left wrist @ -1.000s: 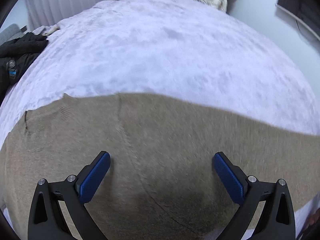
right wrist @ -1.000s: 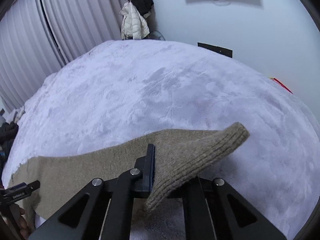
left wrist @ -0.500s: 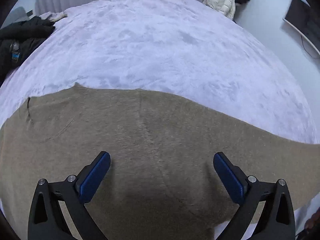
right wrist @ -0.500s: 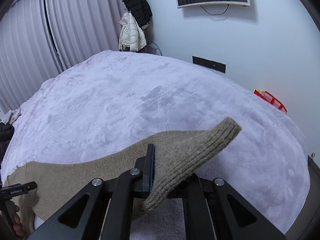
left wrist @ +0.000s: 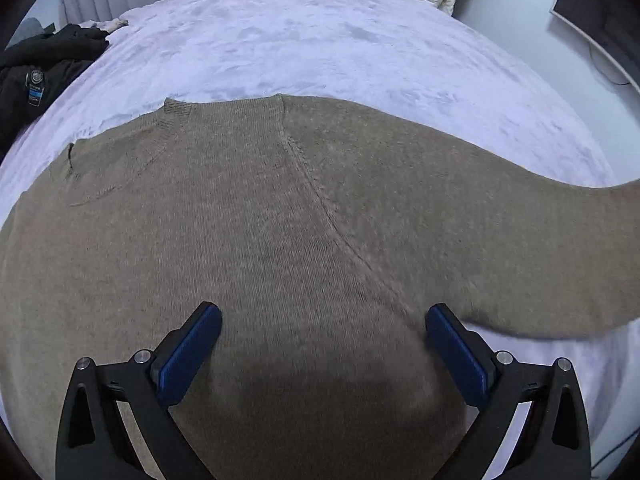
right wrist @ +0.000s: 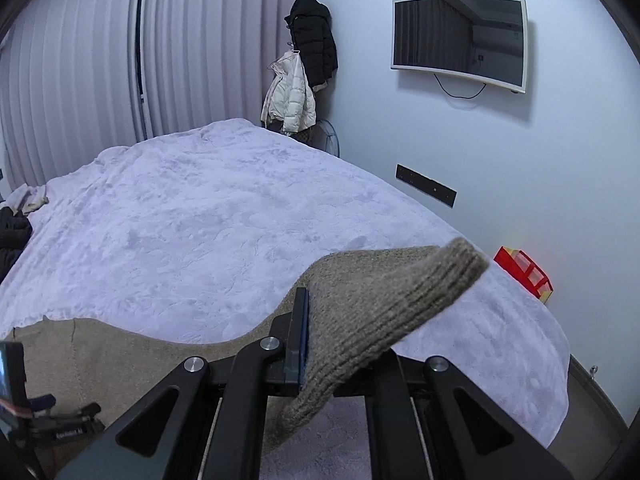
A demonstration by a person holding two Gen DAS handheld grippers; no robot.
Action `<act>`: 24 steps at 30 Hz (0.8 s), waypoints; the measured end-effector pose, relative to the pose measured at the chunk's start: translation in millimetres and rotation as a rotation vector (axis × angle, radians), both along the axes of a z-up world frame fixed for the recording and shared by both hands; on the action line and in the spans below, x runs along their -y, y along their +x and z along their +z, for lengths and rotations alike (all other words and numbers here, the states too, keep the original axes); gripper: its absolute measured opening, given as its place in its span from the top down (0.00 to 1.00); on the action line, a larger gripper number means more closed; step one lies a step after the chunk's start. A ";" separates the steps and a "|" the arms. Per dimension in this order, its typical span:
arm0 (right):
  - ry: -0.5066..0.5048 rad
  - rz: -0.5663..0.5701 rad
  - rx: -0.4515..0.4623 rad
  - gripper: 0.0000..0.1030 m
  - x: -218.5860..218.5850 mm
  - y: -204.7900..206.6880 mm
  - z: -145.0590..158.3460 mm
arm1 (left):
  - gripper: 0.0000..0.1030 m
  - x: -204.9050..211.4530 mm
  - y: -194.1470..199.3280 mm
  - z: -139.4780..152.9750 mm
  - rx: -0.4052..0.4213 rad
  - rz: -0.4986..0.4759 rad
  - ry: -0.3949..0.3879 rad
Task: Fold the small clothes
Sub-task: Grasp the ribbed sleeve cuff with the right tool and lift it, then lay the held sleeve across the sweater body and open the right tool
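The left gripper is held spread wide, its two blue-padded fingers well apart and nothing caught between them; it hovers over the near part of a tan knitted sweater, and whether the pads touch the knit cannot be told. The sweater is spread flat across the near side of a bed covered by a pale lilac plush blanket, with its neckline toward the far left and a shoulder seam running diagonally from the far edge down toward the right finger. One sleeve is stretched out to the right and lifted off the blanket at its end. In the right wrist view, the right gripper is clenched on the ribbed cuff of that sleeve, the cuff being pinched against the blue pad and its end sticking up and to the right beyond the fingers. The rest of the sleeve is seen trailing left and down to the sweater body lying on the blanket. At the far left edge of the bed a heap of black clothing is seen. Beyond the bed, a black coat and a white puffer jacket are hung in the corner by grey vertical blinds, a television is mounted on the wall, and a red box sits by the wall to the right.
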State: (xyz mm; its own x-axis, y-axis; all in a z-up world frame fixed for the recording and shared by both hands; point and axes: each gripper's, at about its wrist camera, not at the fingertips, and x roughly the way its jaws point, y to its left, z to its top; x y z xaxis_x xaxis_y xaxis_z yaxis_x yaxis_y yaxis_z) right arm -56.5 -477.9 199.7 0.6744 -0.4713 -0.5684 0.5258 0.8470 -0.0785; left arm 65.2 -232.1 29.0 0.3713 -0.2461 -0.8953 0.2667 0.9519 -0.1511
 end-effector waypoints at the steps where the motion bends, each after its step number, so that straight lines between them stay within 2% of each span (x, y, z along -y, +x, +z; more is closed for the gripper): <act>1: -0.015 0.015 0.001 0.93 -11.1 2.0 4.9 | 0.00 -13.7 -0.4 4.1 -0.021 0.004 -0.042; 6: -0.117 0.164 0.028 0.93 -103.8 16.7 29.6 | 0.00 -112.0 -2.1 31.4 0.021 0.183 -0.178; 12: -0.175 0.416 0.047 0.93 -251.9 44.4 28.9 | 0.00 -251.7 -17.6 32.6 0.059 0.395 -0.195; 17: -0.183 0.619 -0.008 0.93 -368.7 66.0 -10.7 | 0.00 -350.8 -53.4 20.0 0.065 0.538 -0.223; 21: -0.228 0.747 -0.103 0.93 -442.6 74.8 -62.1 | 0.00 -396.9 -71.0 1.2 0.043 0.621 -0.248; 24: -0.258 0.784 -0.199 0.93 -476.5 85.3 -104.2 | 0.00 -421.1 -84.0 -9.6 0.025 0.647 -0.282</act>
State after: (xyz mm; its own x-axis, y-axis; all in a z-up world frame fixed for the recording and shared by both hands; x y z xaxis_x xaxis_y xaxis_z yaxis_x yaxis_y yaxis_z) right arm 28.8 -1.4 95.5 0.7590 -0.0401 -0.6498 -0.2499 0.9037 -0.3477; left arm -18.8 189.1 19.4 0.5410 -0.1905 -0.8192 -0.3329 0.8460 -0.4166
